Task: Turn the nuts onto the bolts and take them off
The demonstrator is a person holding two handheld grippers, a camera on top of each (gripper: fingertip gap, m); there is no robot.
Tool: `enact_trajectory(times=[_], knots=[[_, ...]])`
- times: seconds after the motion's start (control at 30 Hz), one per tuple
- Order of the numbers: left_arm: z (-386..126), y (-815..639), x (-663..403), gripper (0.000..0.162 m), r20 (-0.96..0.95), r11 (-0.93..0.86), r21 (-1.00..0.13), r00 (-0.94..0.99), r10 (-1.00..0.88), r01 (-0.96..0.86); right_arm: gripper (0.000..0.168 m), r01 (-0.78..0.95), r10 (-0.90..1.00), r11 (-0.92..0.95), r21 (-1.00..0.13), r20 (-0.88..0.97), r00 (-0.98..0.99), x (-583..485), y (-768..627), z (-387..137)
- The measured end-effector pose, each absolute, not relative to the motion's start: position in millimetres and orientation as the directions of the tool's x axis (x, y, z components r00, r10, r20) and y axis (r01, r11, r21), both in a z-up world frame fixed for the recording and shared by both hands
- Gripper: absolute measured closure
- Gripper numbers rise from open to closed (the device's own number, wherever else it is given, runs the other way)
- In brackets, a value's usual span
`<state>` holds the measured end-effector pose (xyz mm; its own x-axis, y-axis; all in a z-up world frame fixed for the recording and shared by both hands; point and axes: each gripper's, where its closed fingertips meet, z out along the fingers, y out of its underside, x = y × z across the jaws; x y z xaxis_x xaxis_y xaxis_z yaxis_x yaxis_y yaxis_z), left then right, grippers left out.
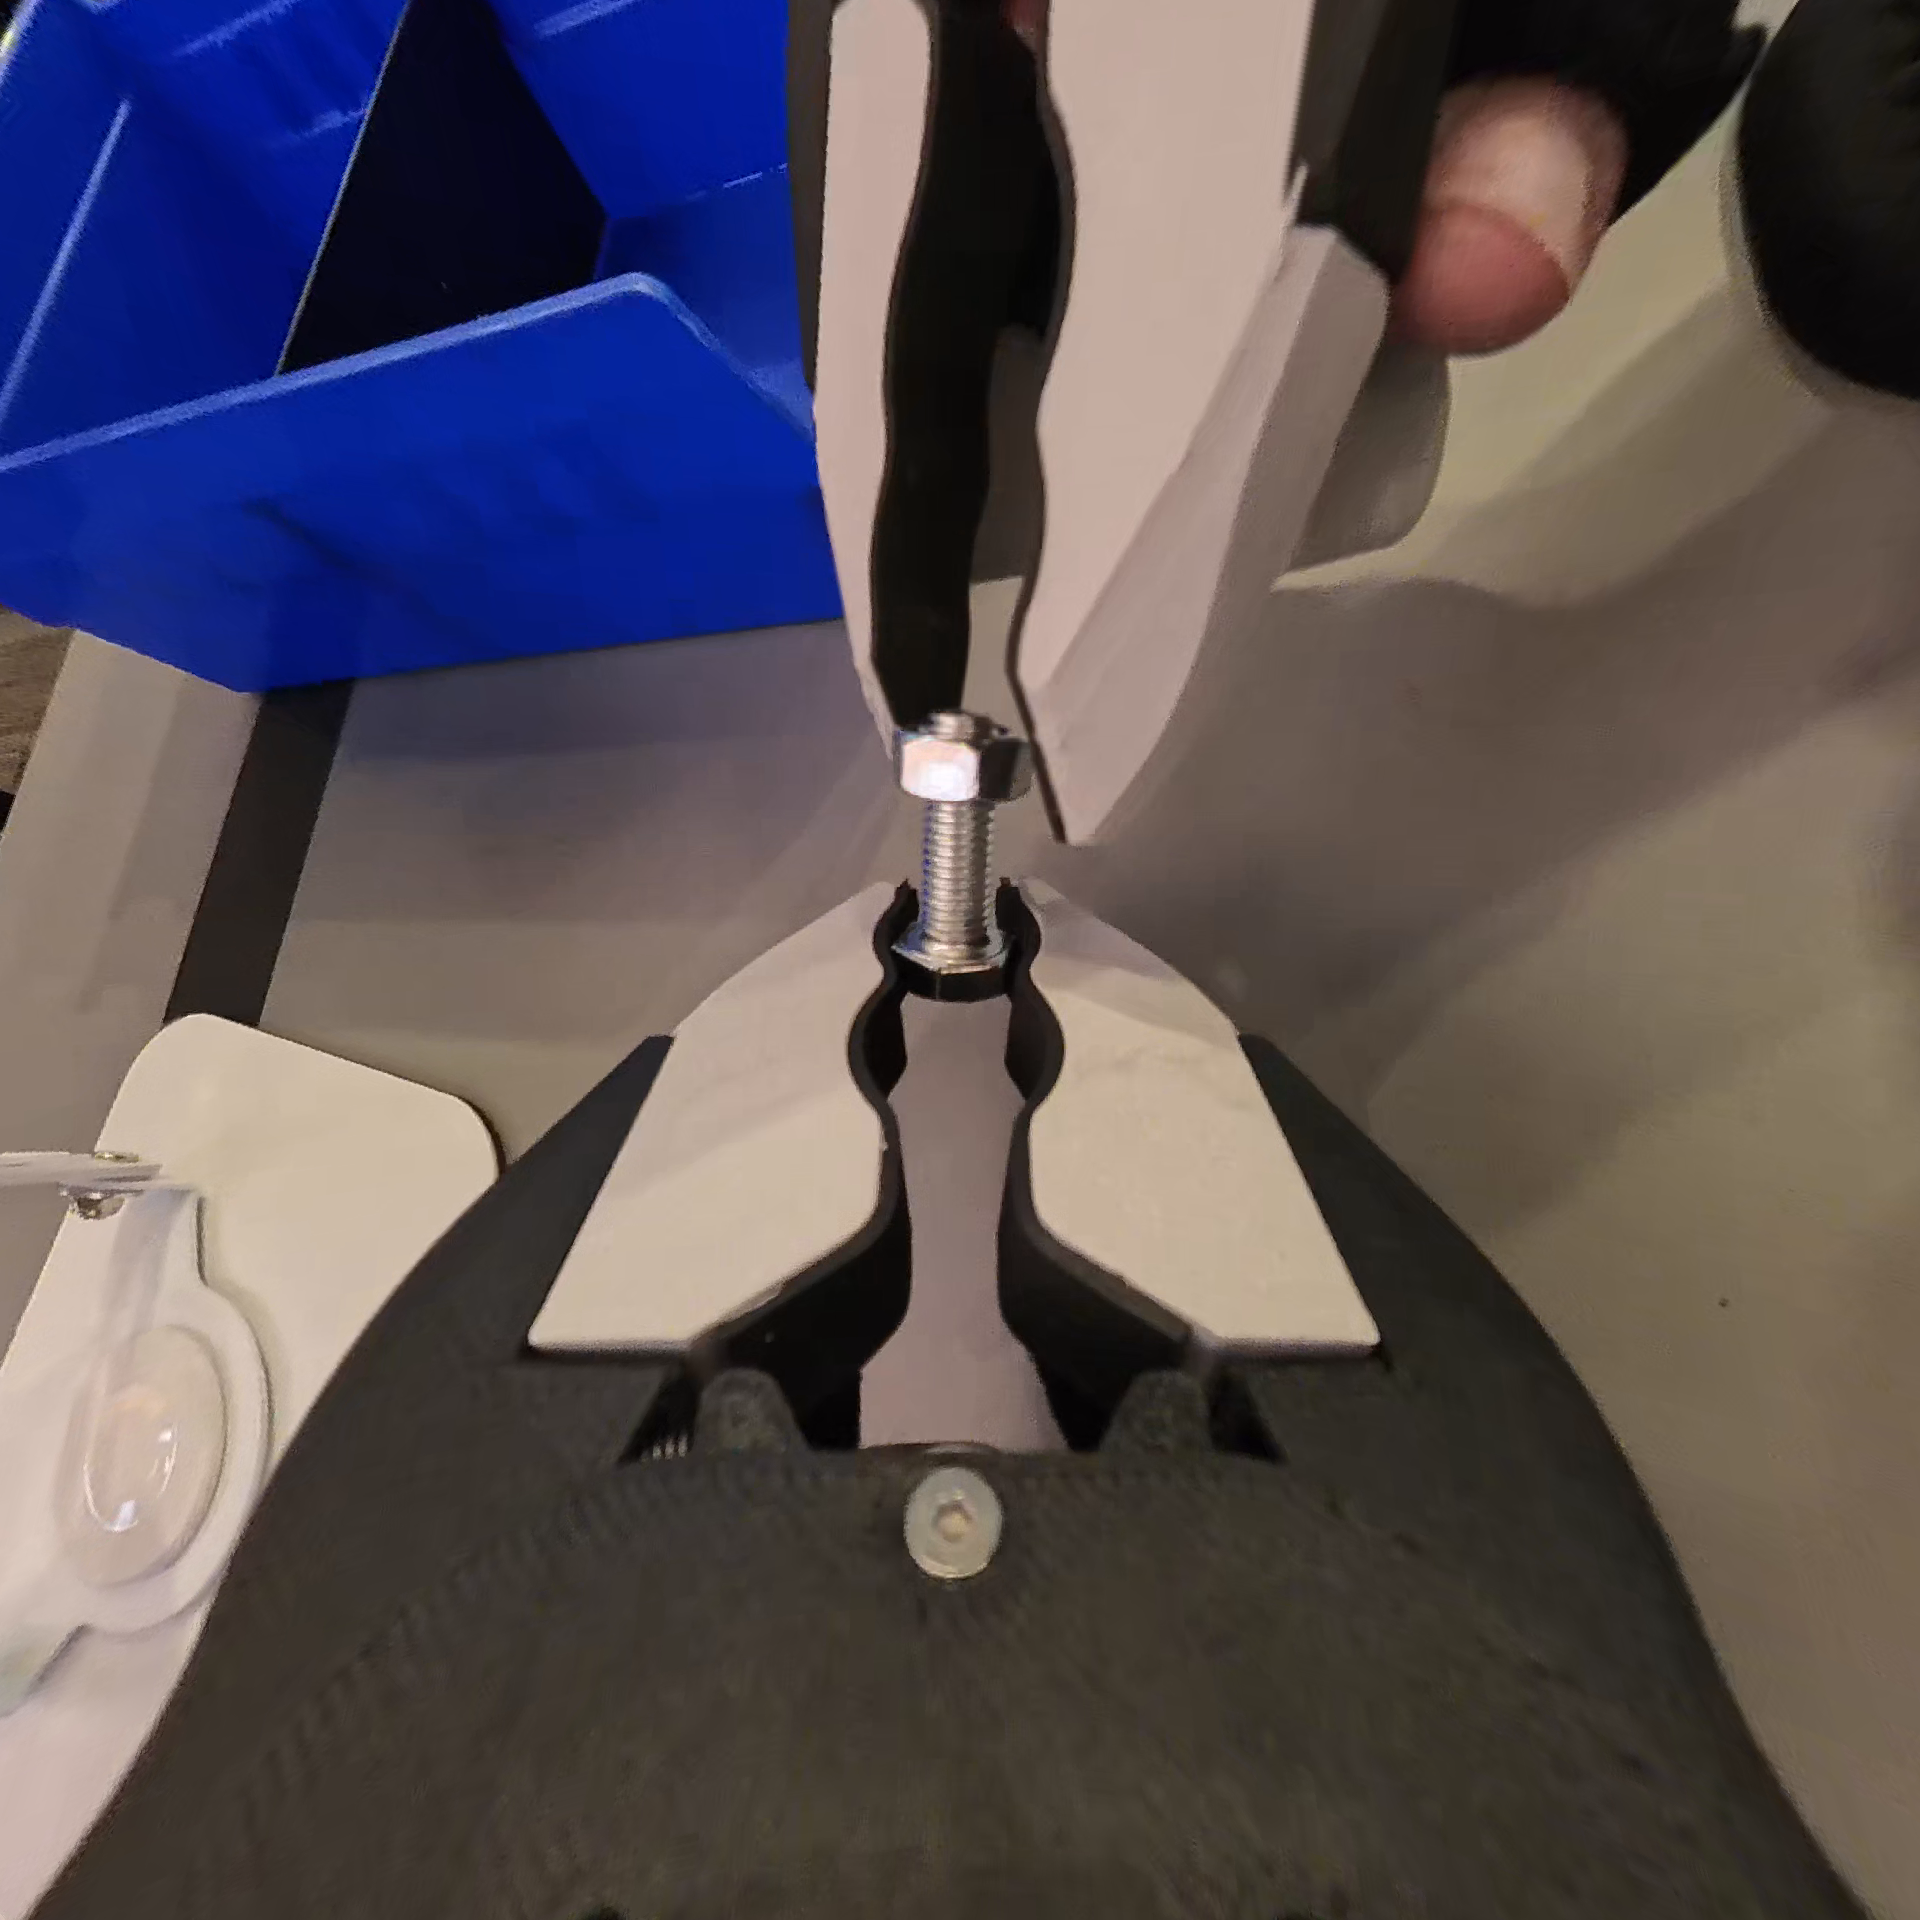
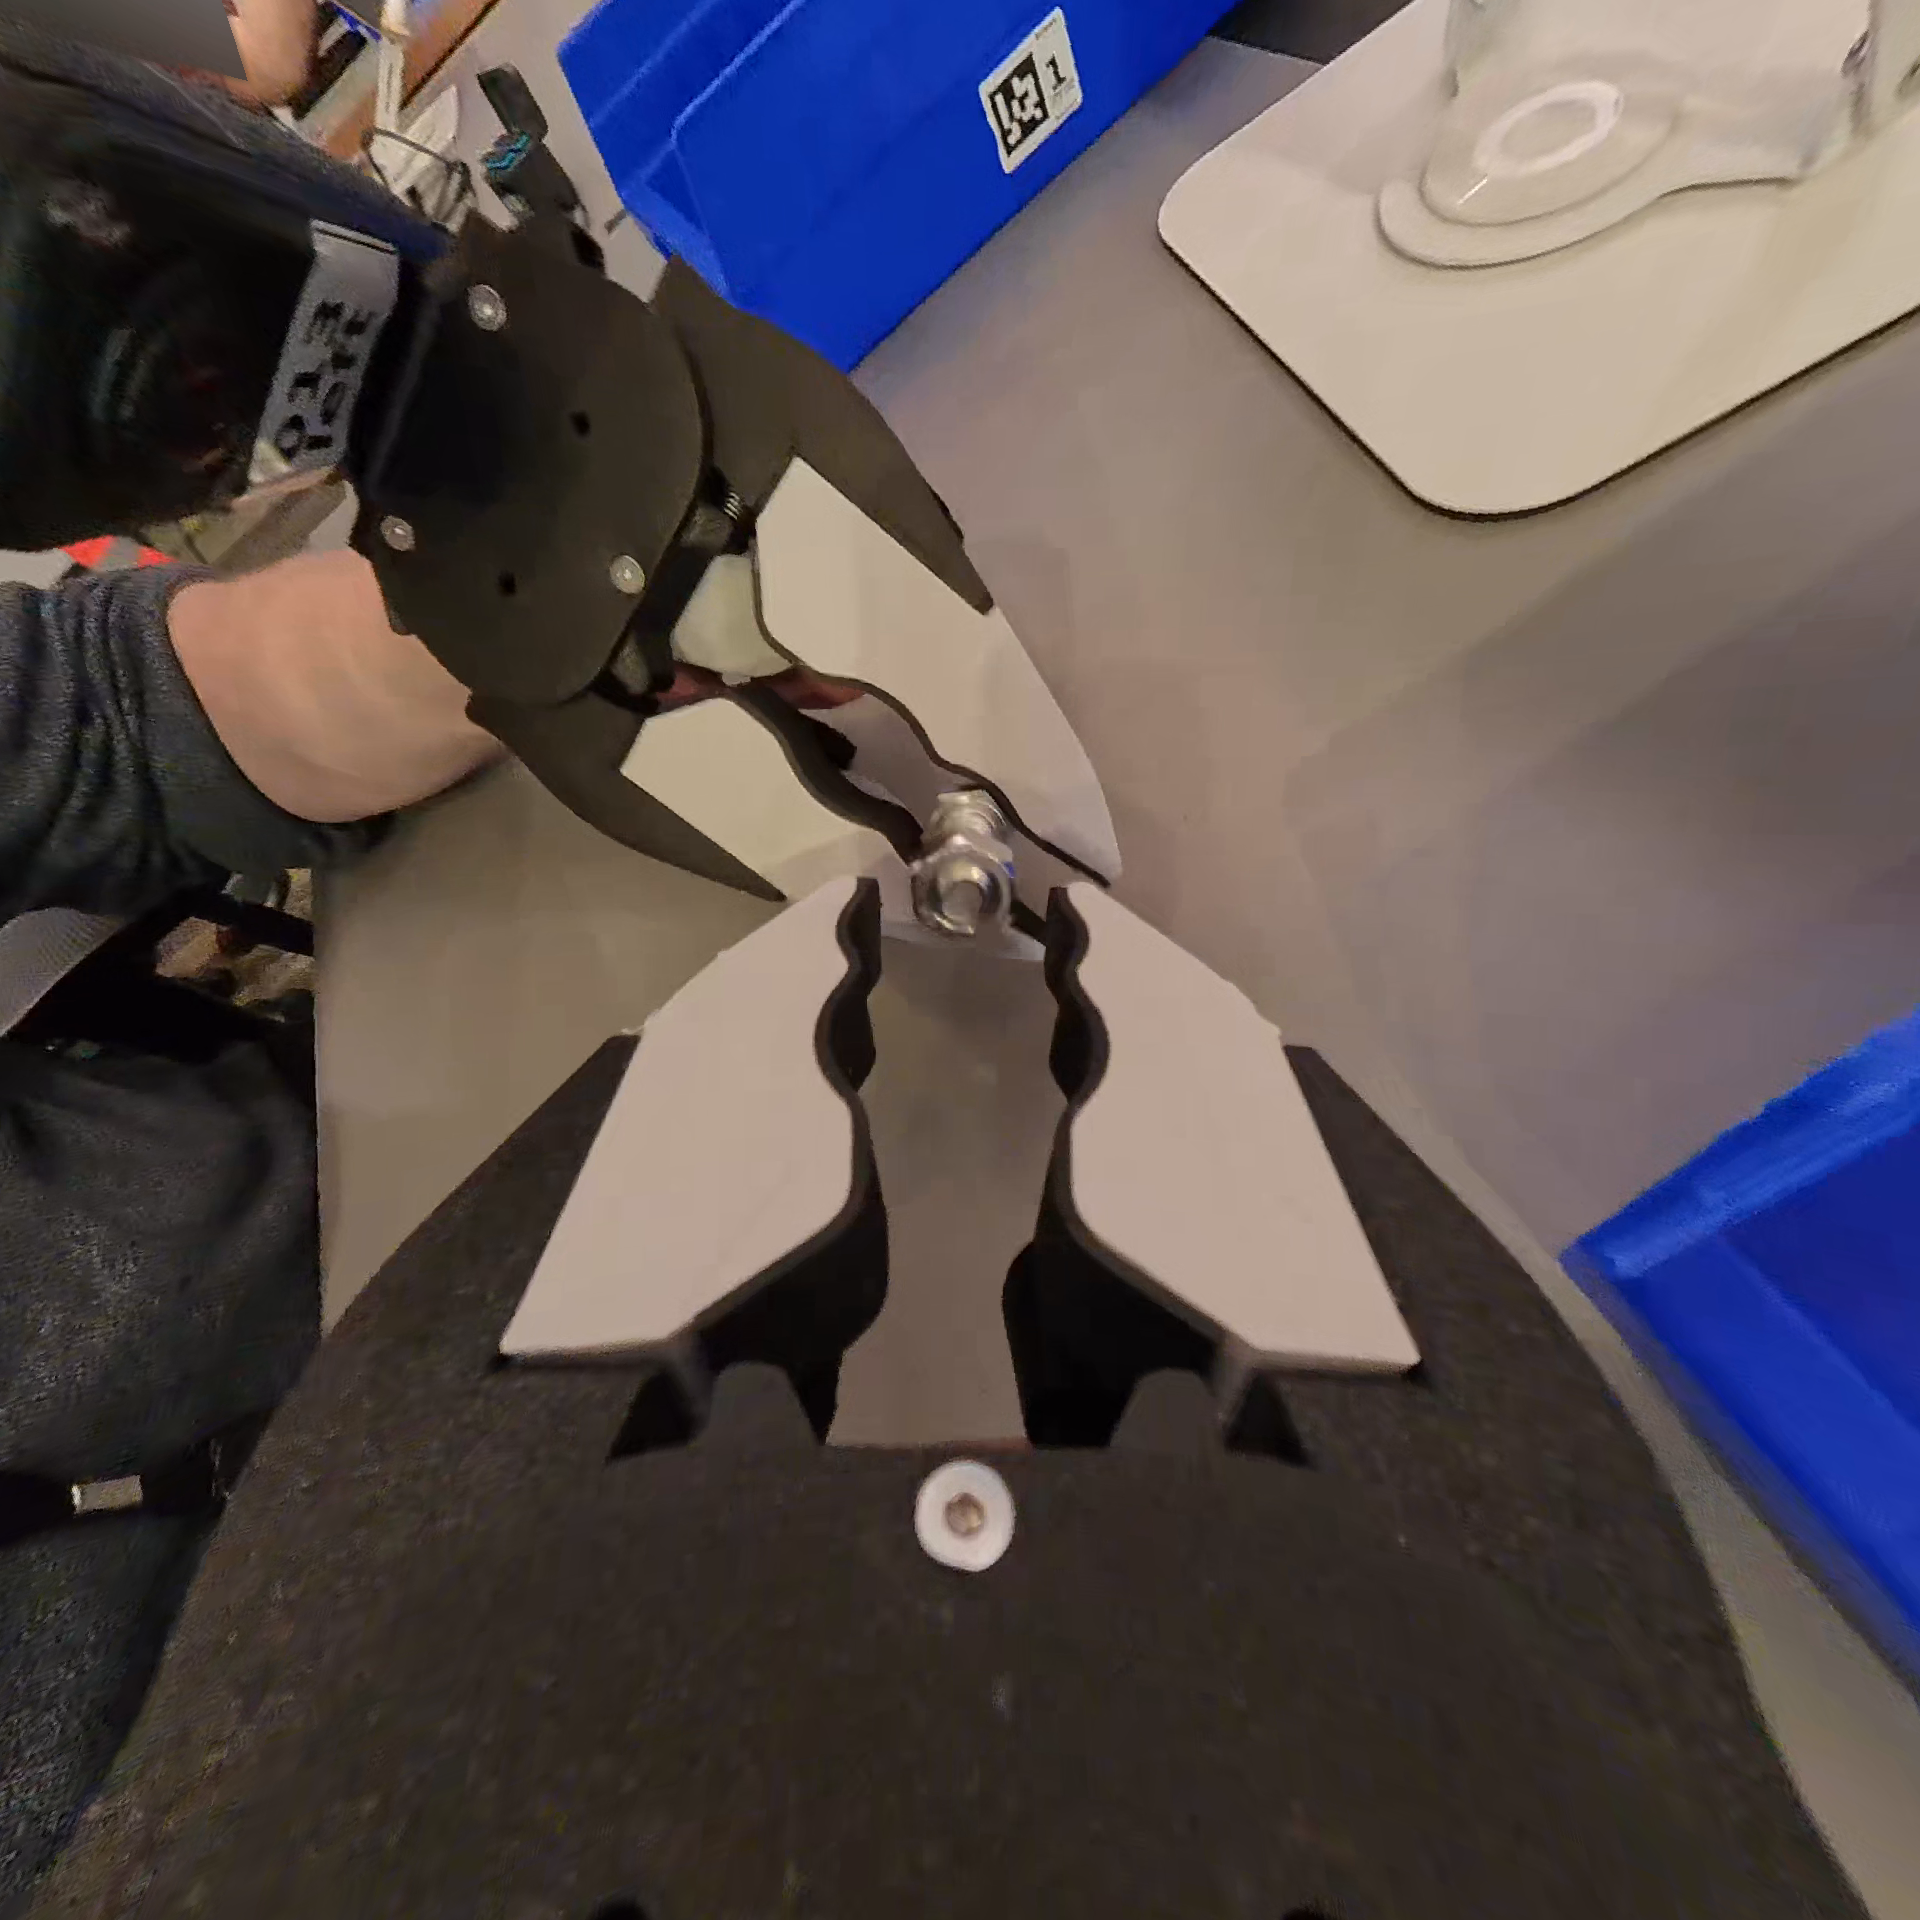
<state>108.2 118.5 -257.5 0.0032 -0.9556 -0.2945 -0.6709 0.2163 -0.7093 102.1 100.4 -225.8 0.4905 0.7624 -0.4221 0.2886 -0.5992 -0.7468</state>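
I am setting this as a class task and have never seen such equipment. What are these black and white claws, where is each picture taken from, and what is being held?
There is no robot. A person holds a two-finger gripper in each hand, and each gripper carries a camera that looks along its own fingers. In the left wrist view, the left gripper pinches the head of a bolt that stands upright, with a nut near the bolt's top. In the right wrist view, the right gripper has a finger on either side of that nut. Small gaps show, so it looks open. On the grey table lie blue bins and a white mat.
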Motion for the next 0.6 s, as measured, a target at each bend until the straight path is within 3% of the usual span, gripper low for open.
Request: enact_trajectory(times=[0.1, 0.27, 0.4, 0.47, 0.53, 0.6], knots=[[-261, 118, 109, 0.147, -0.312, 0.23, -0.693, -0.002, -0.95, -0.683, 0.151, 0.286, 0.766, -0.591, -0.754, -0.414, 0.492, 100, 101, -227], [-265, 111, 107, 0.147, -0.243, 0.201, -0.695, -0.038, -0.969, -0.69, 0.151, 0.397, 0.831, -0.504, -0.767, -0.306, 0.464, 99, 97, -231], [-268, 96, 106, 0.147, -0.095, 0.141, -0.727, -0.106, -0.99, -0.672, 0.151, 0.681, 0.962, -0.142, -0.719, 0.063, 0.267, 100, 89, -235], [-270, 83, 104, 0.147, 0.01, 0.104, -0.738, -0.164, -0.986, -0.667, 0.15, 0.81, 0.95, 0.15, -0.568, 0.311, 0.042, 101, 84, -238], [-272, 74, 104, 0.147, 0.071, 0.087, -0.748, -0.21, -0.975, -0.658, 0.151, 0.844, 0.81, 0.45, -0.291, 0.532, -0.248, 105, 83, -240], [-277, 64, 103, 0.147, 0.144, 0.062, -0.746, -0.251, -0.957, -0.663, 0.151, 0.795, 0.665, 0.603, -0.063, 0.59, -0.458, 105, 82, -243]])
